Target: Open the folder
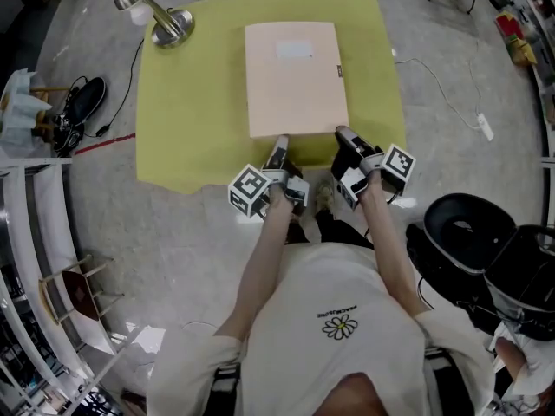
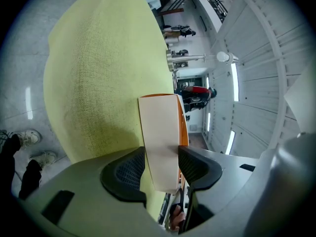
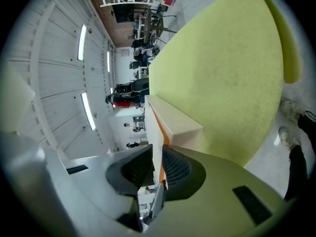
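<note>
Folder (image 1: pixel 293 76), cream-coloured, lies flat on the yellow-green table (image 1: pixel 173 94), its near edge held at both corners: the left tongs (image 1: pixel 279 148) stand wide with both pads on its full thickness, and the right tongs (image 1: pixel 343 135), nearly closed, pinch its thin cover (image 3: pixel 157 147).

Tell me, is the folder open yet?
Not yet. Done: both grippers have hold of the folder at its near edge. In hand: the left gripper clamps the thick body, and the right gripper pinches the thin cover, with orange showing just inside. To do: swinging the cover up and over; in the head view the folder lies flat and closed on the yellow cloth.
</note>
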The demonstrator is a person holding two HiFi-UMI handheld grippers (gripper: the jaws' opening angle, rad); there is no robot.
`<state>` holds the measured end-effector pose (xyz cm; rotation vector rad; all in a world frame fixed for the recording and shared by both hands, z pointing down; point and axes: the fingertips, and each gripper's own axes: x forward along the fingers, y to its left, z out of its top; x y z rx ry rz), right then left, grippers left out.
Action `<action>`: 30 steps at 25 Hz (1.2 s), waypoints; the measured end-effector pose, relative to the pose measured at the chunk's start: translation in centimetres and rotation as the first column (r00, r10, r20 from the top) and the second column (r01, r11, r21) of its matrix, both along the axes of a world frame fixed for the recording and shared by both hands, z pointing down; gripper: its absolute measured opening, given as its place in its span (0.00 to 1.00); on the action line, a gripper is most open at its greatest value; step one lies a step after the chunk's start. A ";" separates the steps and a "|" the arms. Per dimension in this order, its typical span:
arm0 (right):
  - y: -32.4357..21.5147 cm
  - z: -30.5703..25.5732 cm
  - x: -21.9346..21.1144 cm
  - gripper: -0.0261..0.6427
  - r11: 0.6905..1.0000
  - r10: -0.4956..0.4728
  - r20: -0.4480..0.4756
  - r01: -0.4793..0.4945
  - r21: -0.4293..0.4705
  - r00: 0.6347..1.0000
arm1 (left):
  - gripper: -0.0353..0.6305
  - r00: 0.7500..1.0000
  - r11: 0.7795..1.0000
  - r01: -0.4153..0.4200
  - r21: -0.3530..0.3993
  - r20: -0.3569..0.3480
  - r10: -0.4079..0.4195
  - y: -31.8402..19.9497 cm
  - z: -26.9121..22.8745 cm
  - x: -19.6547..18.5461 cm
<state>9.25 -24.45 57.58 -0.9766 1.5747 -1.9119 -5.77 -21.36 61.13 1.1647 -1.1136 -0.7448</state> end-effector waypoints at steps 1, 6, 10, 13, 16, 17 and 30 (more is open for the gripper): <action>-0.1 -0.2 0.1 0.12 1.000 0.004 -0.017 -0.004 0.016 1.000 | 0.39 1.000 1.000 -0.001 0.001 0.000 0.001 0.0 0.0 0.0; -0.2 0.0 0.4 0.08 1.000 0.020 -0.047 -0.019 0.006 0.999 | 0.39 1.000 1.000 -0.011 0.003 0.007 0.011 0.0 -0.5 0.4; -0.3 0.4 0.3 0.07 0.999 0.043 -0.068 -0.043 -0.005 0.997 | 0.38 1.000 1.000 -0.011 0.004 0.013 0.011 -0.1 -0.4 0.1; -0.3 0.2 0.3 0.06 0.999 0.052 -0.111 -0.051 0.015 0.992 | 0.38 1.000 1.000 -0.008 0.004 0.014 0.008 -0.1 -0.4 0.1; -0.2 -0.6 0.3 0.06 0.998 0.053 -0.154 -0.046 0.046 0.987 | 0.38 1.000 1.000 -0.009 0.003 0.014 0.009 -0.1 -0.3 0.1; -0.2 -1.2 0.2 0.06 0.997 0.042 -0.192 -0.030 0.068 0.981 | 0.38 1.000 1.000 -0.009 0.002 0.014 0.009 -0.1 -0.2 0.0; -1.2 -12.6 -5.2 0.06 0.838 0.014 -0.617 0.327 0.437 0.787 | 0.39 0.997 0.999 -0.036 -0.012 0.067 0.037 -0.6 -0.5 0.3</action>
